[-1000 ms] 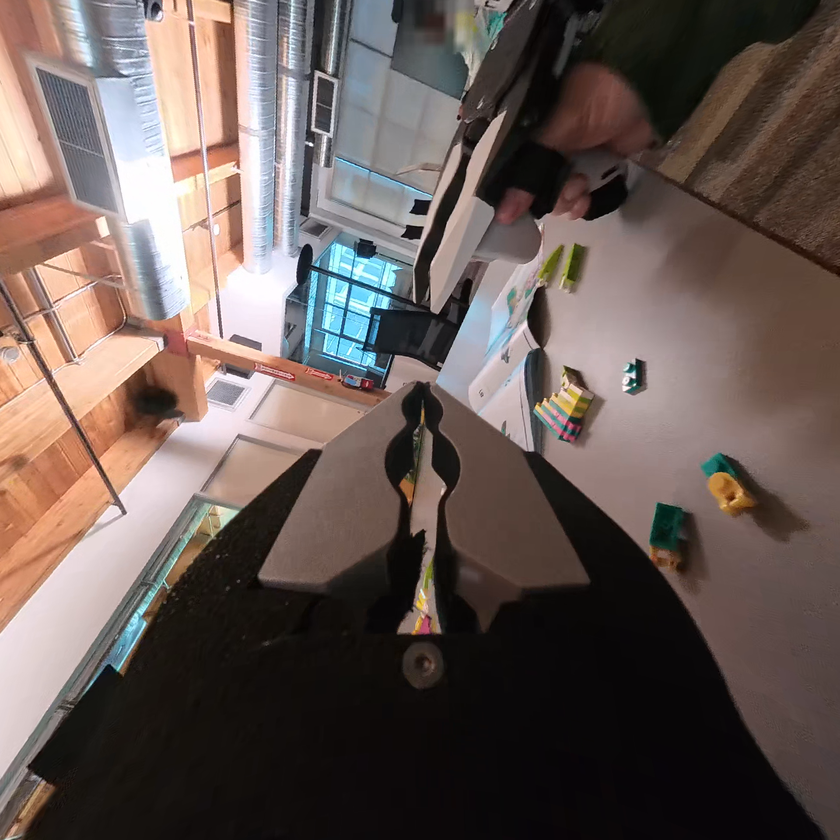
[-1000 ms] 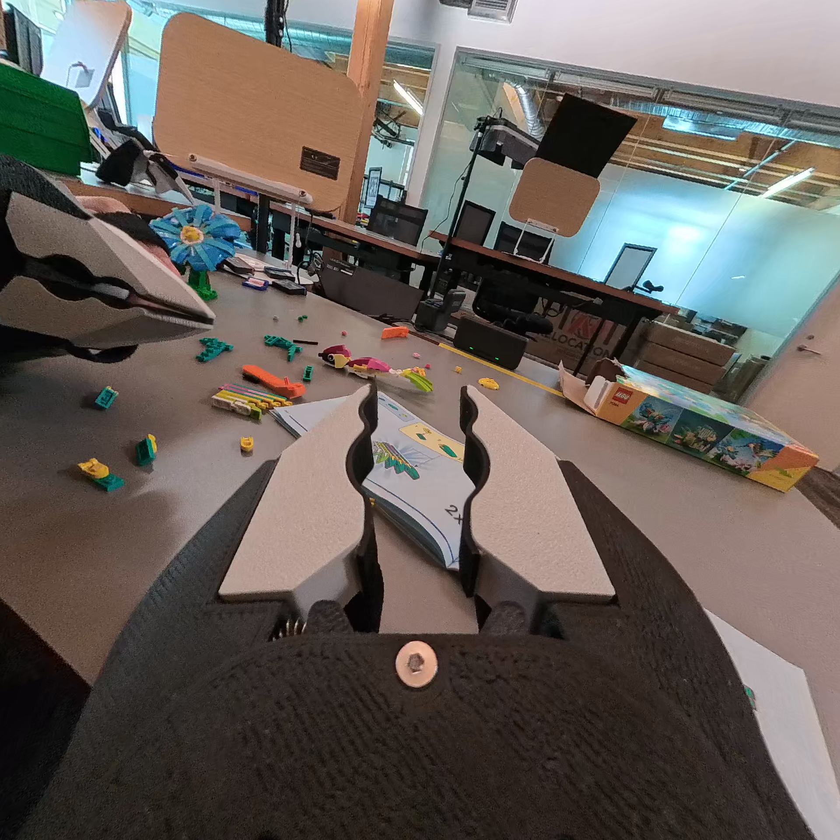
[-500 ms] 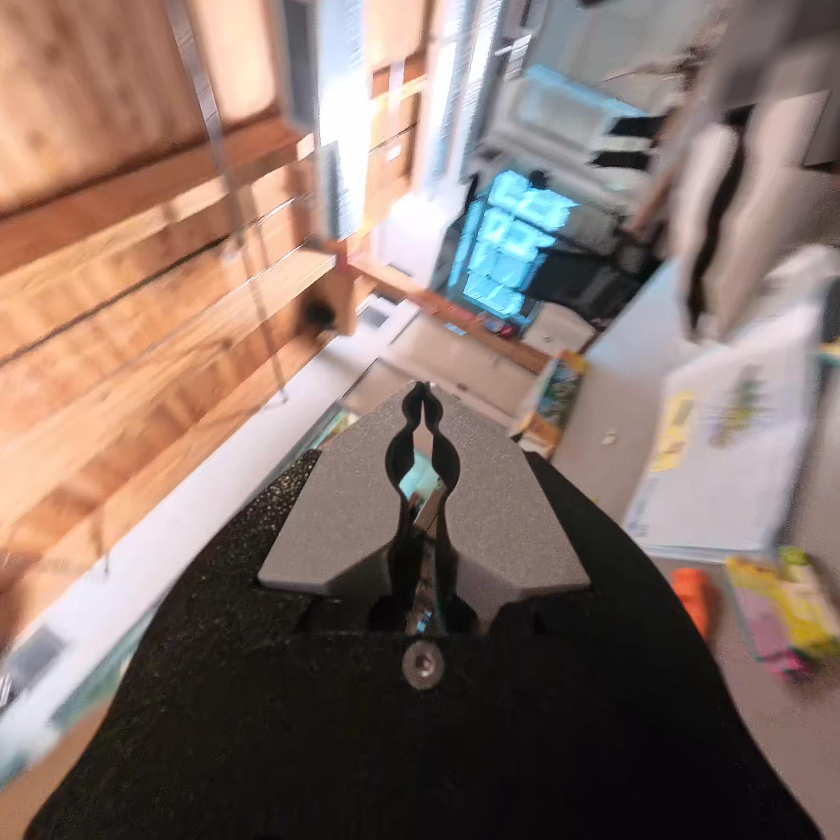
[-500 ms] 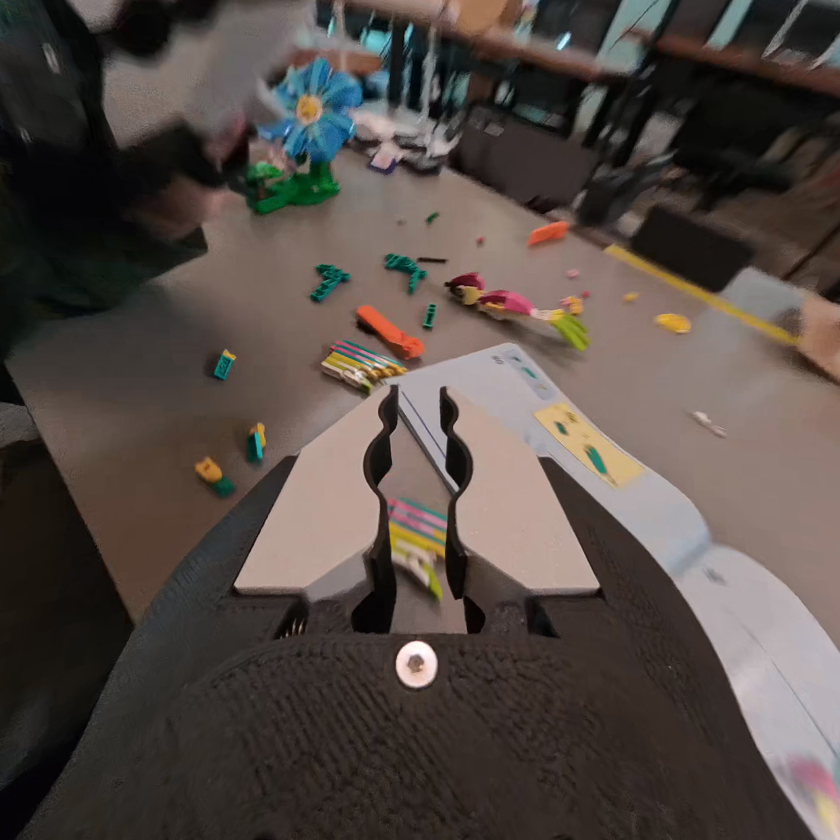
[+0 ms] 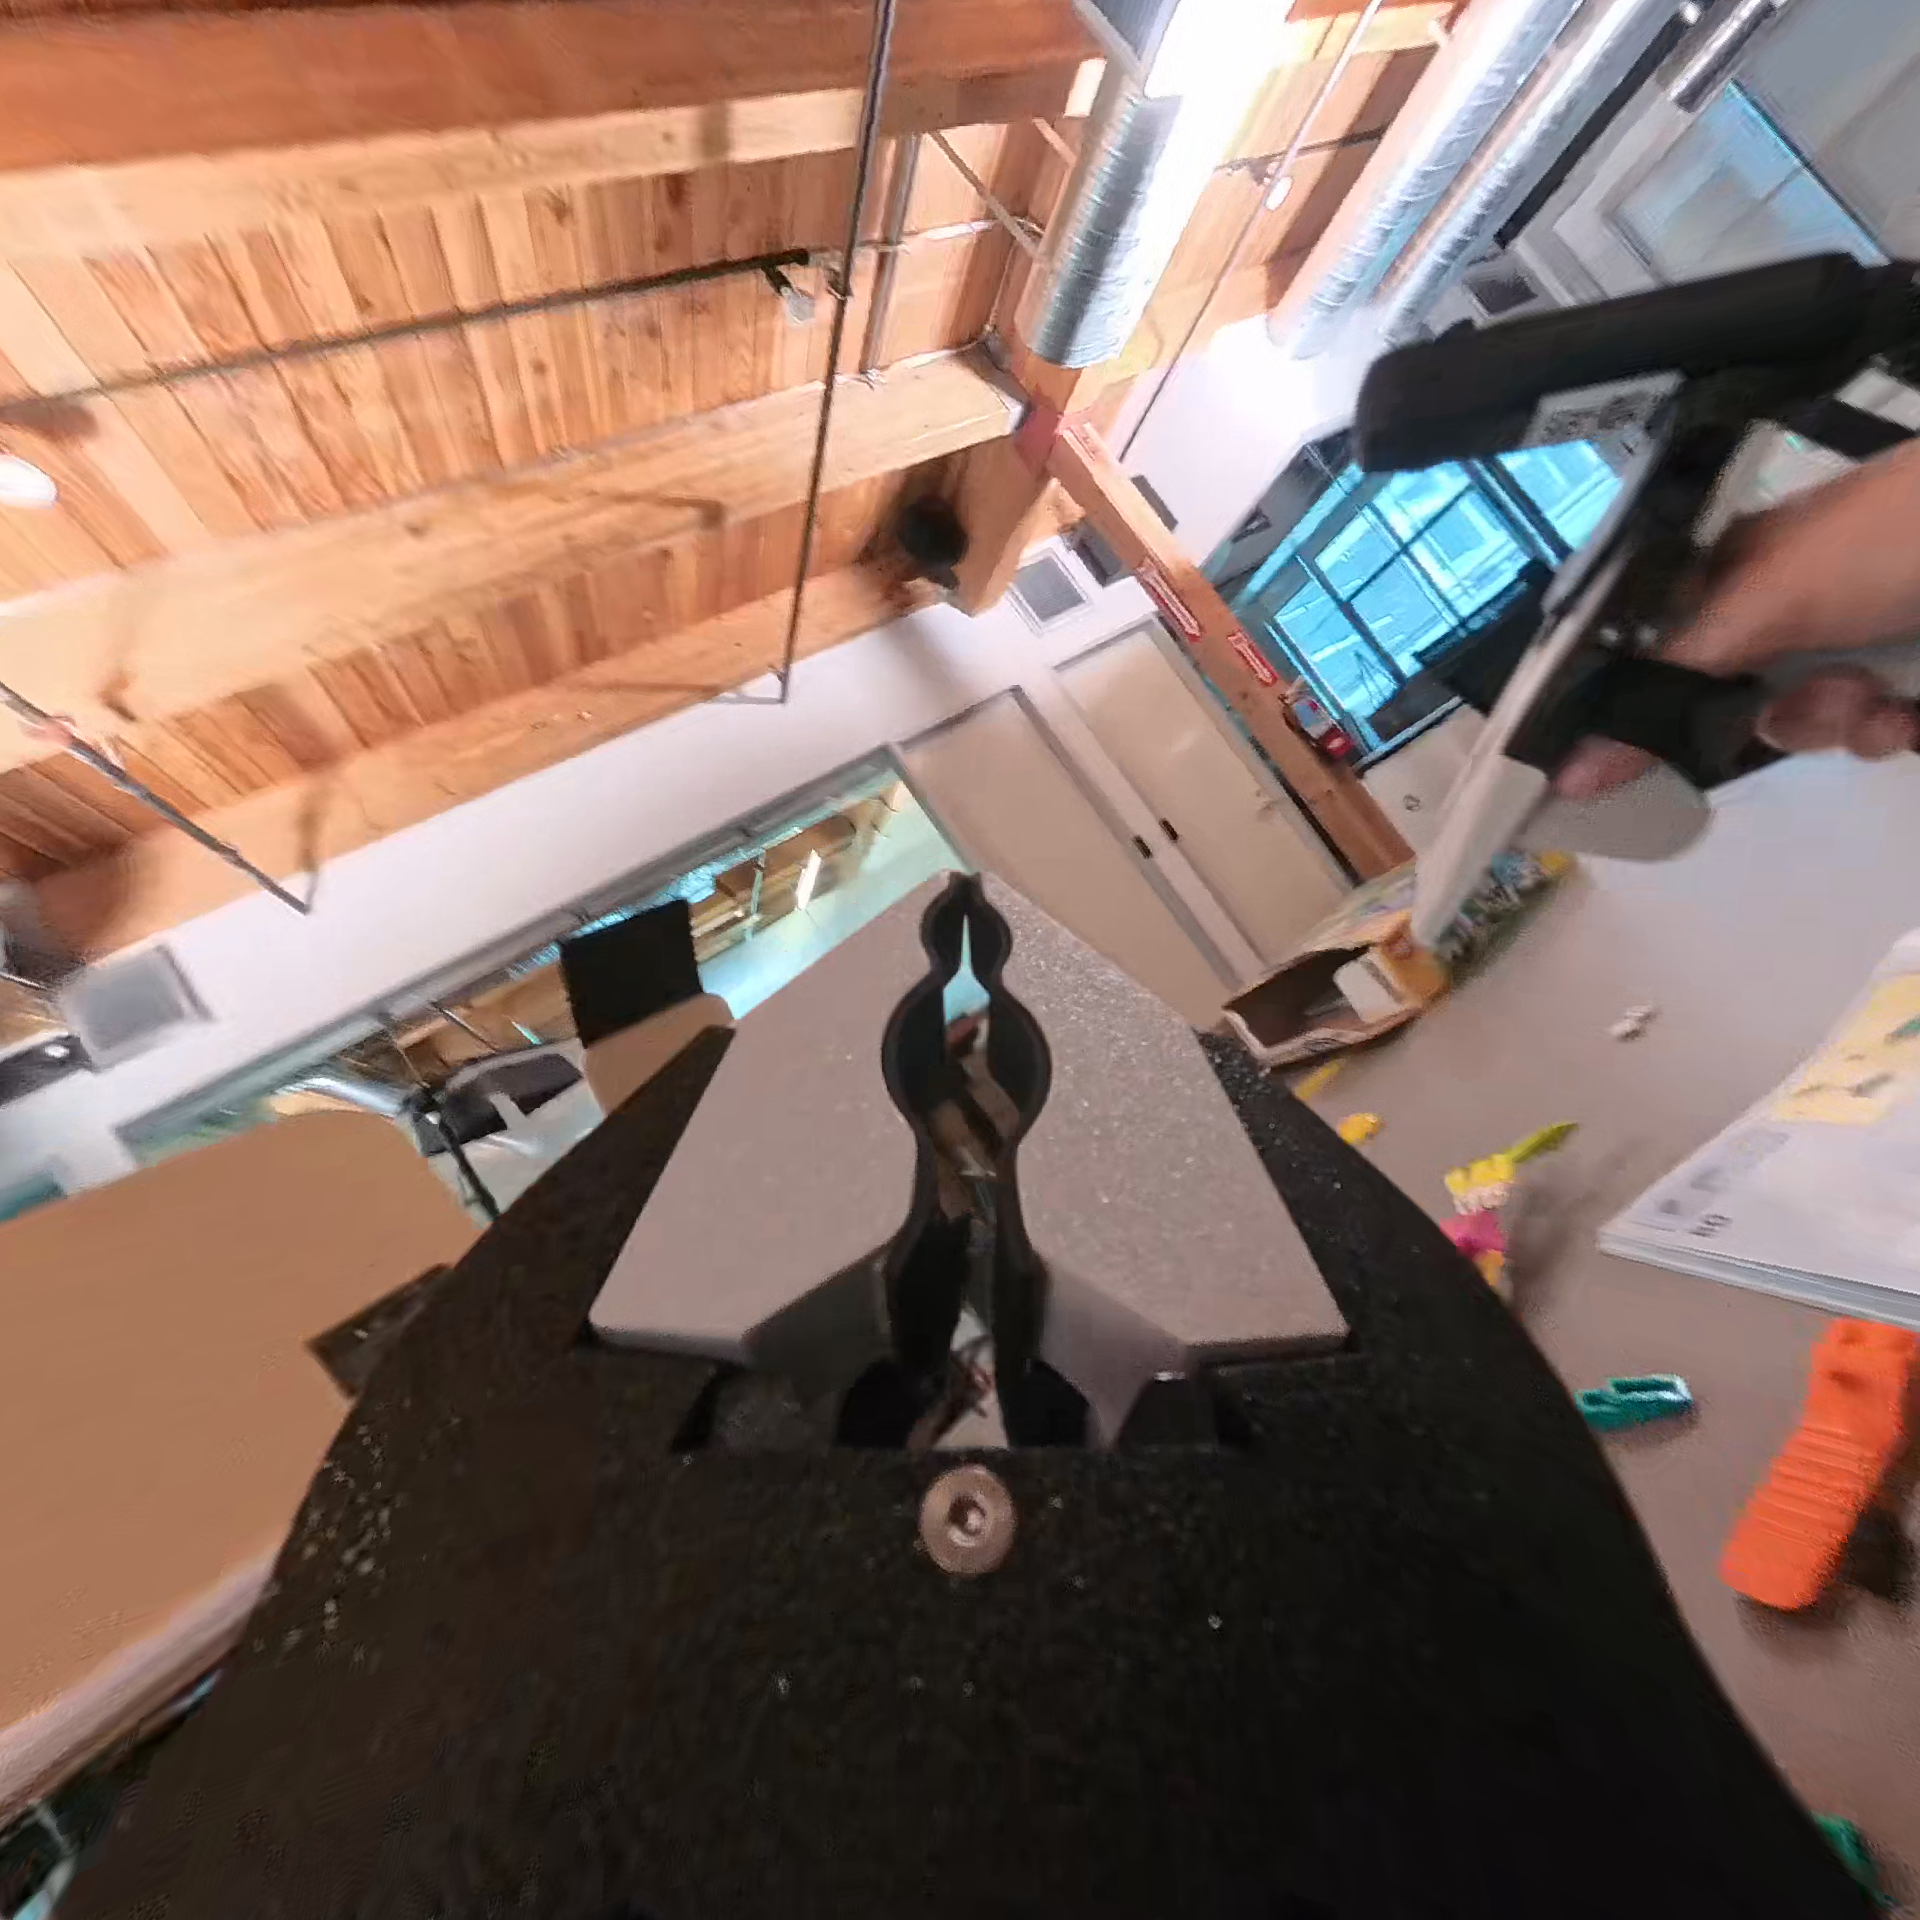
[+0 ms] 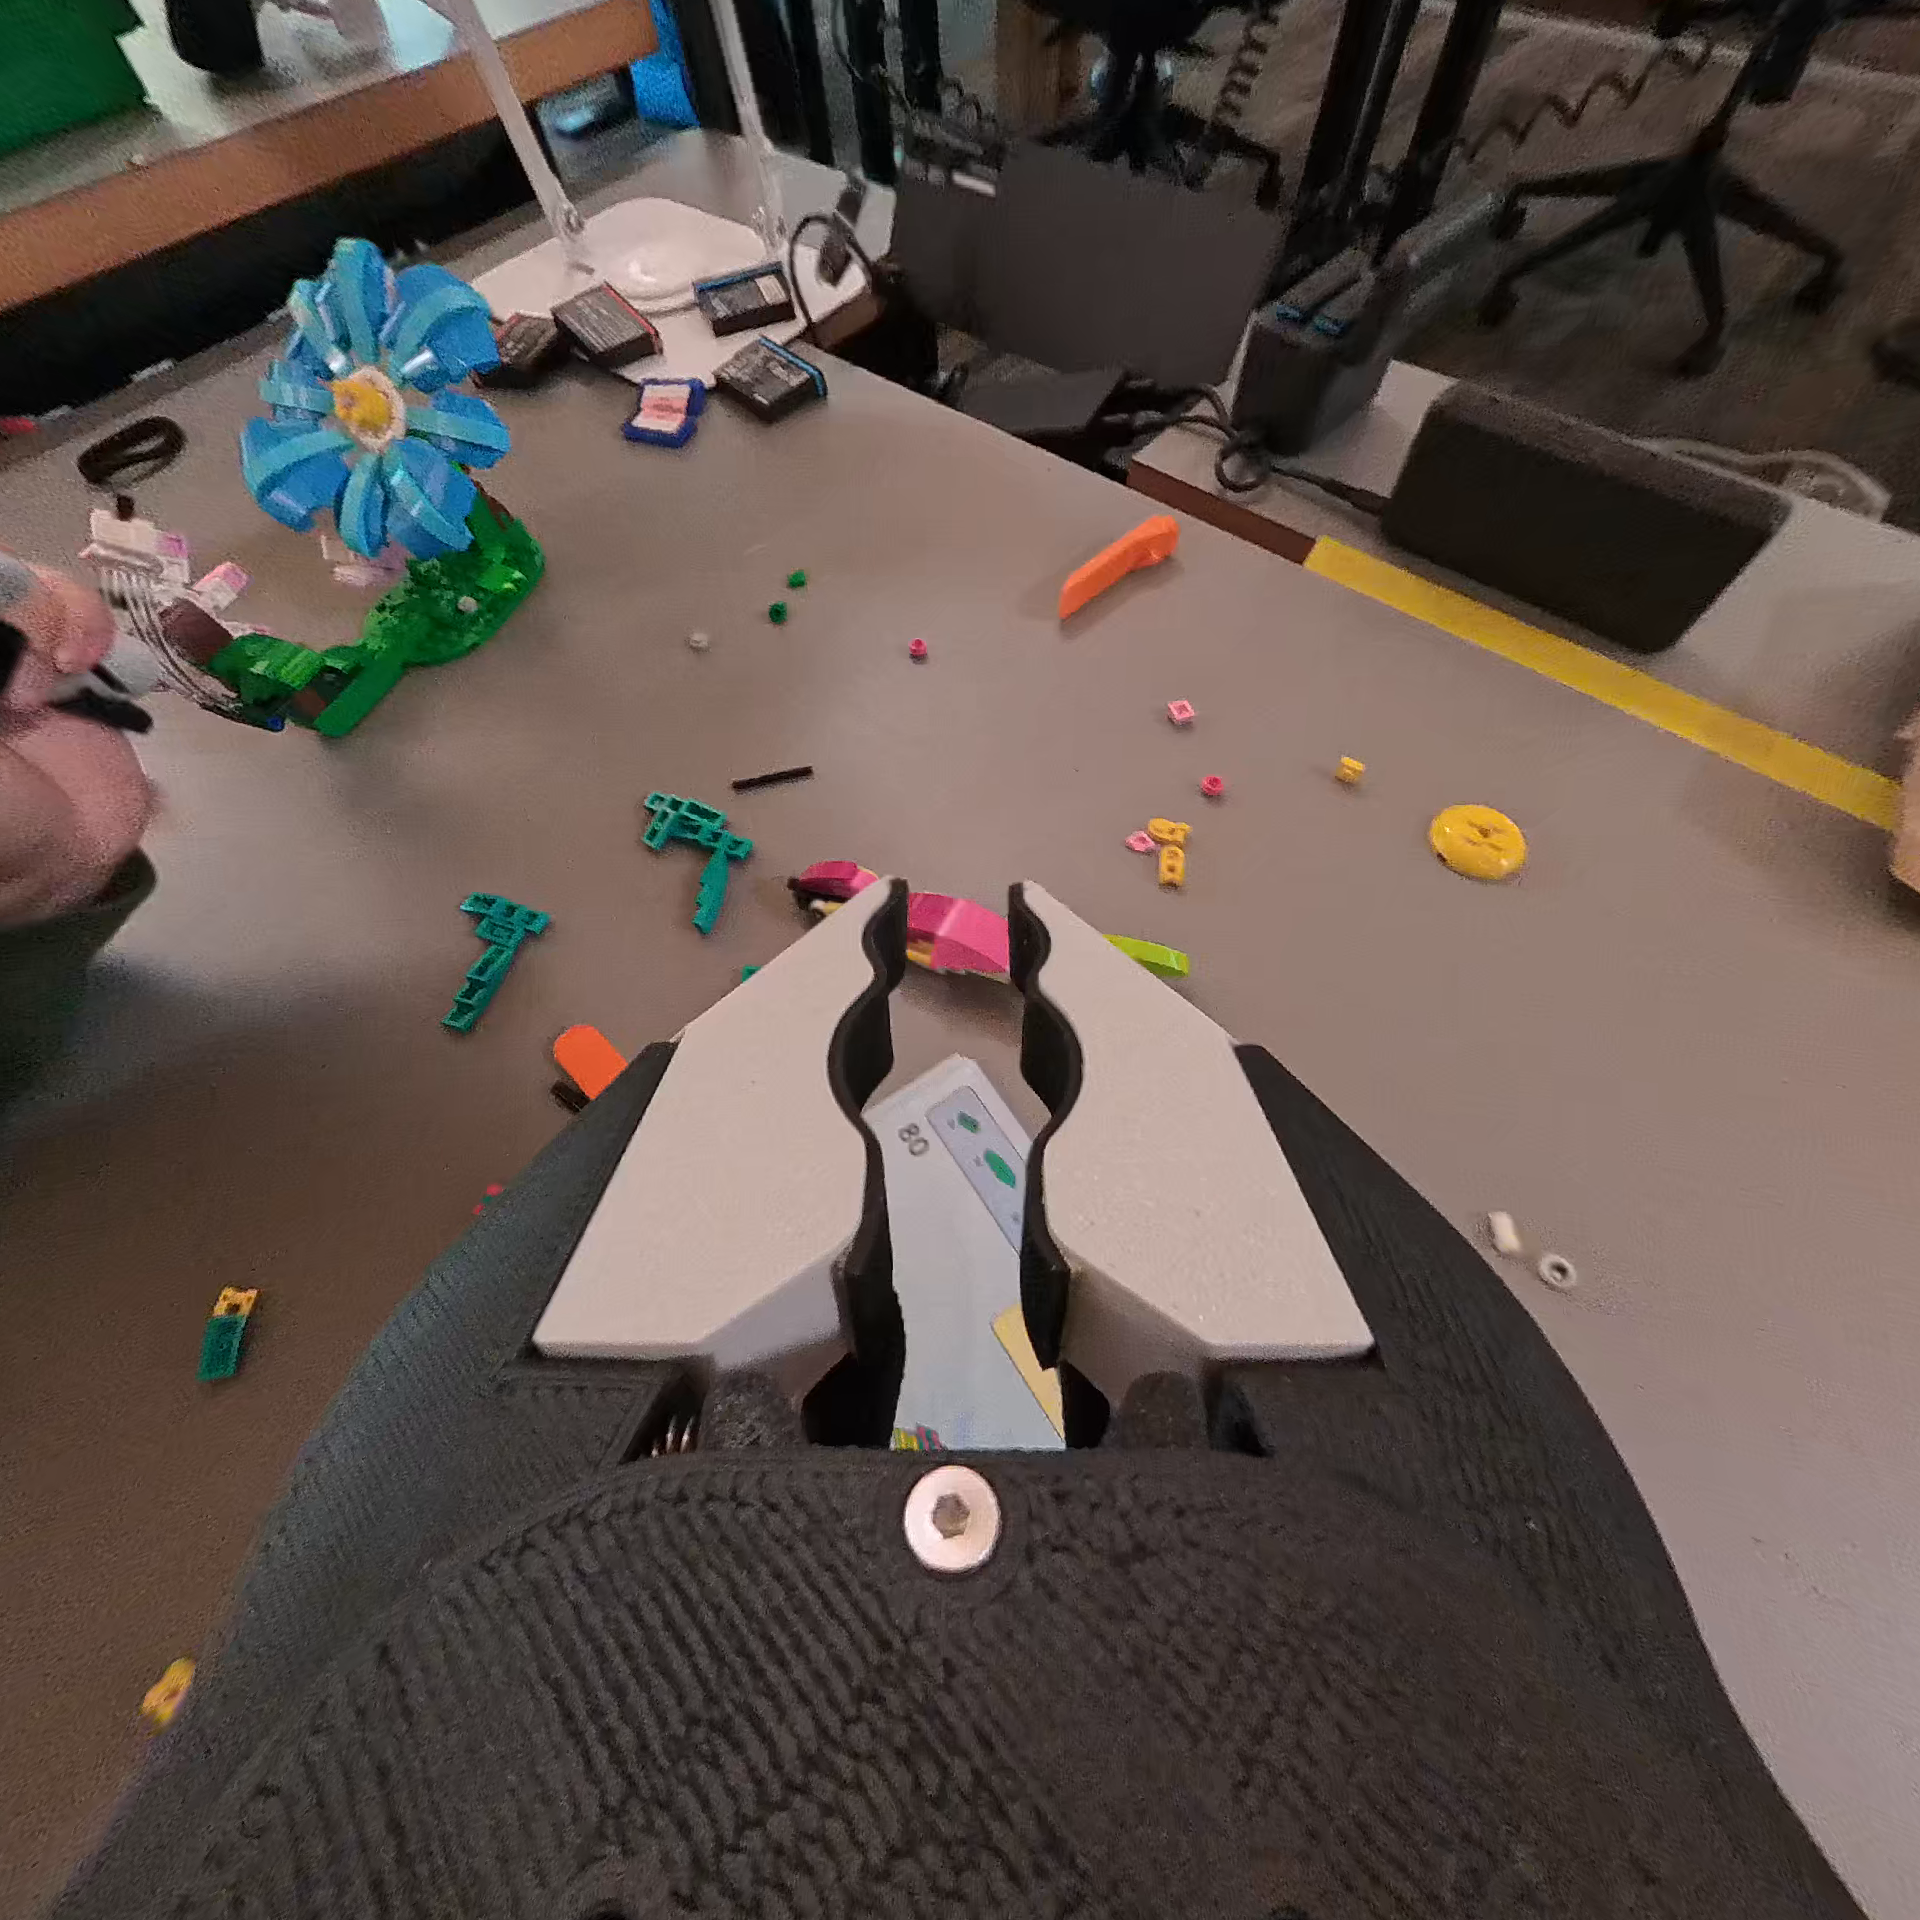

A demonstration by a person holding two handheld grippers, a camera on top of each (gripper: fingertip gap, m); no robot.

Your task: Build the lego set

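Observation:
My right gripper (image 6: 956, 899) hangs over the grey table (image 6: 1455, 1039) with its jaws a narrow gap apart and nothing between them. Its tips are just above a pink bird model (image 6: 951, 930) with a lime tail. The instruction booklet (image 6: 956, 1195) lies under its fingers. My left gripper (image 5: 961, 904) is shut and empty. It is raised and tilted toward the ceiling, off the table's left side. The left wrist view also shows the right gripper (image 5: 1538, 727) in a hand, the booklet (image 5: 1818, 1174) and the bird (image 5: 1486, 1195).
A blue flower model (image 6: 374, 416) on a green base stands at the far left. Teal pieces (image 6: 696, 831), orange separators (image 6: 1122, 566), a yellow disc (image 6: 1475, 842) and small studs are scattered about. The set's box (image 5: 1351, 987) lies at the far end. A hand (image 6: 52, 727) is at the left edge.
My right gripper tipped down and moved forward over the booklet toward the pink bird, and its jaws narrowed. My left gripper swung round, staying shut, and now points up at the ceiling.

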